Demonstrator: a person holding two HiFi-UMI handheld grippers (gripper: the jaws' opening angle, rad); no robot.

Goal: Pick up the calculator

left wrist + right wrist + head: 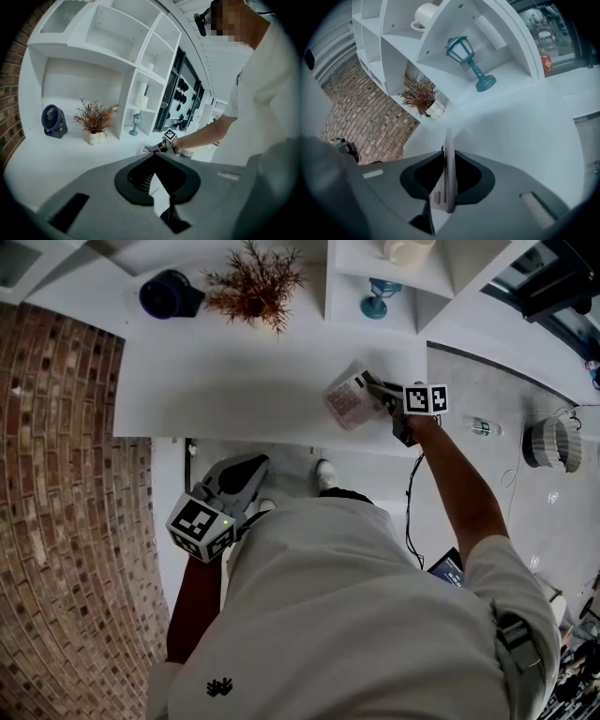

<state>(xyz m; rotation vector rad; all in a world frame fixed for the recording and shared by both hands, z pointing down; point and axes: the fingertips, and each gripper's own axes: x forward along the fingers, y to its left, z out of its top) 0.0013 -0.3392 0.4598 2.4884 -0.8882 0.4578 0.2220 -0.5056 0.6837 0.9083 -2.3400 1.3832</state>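
The calculator (pixel 347 397) is a pale flat slab with rows of keys, over the right front part of the white table (pixel 225 381). My right gripper (pixel 373 390) reaches in from the right and is shut on its right edge. In the right gripper view the calculator (pixel 449 168) stands edge-on, pinched between the two jaws. Whether it still touches the table cannot be told. My left gripper (pixel 255 465) hangs below the table's front edge near my body, jaws together with nothing in them. In the left gripper view the left gripper (pixel 153 161) points at the table, and the right gripper (pixel 158 147) shows far off.
At the back of the table stand a dark blue fan (pixel 169 294) and a dried plant in a white pot (pixel 253 285). White shelves hold a teal lantern (pixel 377 296) and a mug (pixel 408 249). A brick wall (pixel 56 474) runs along the left. A bottle (pixel 483 427) lies on the floor at right.
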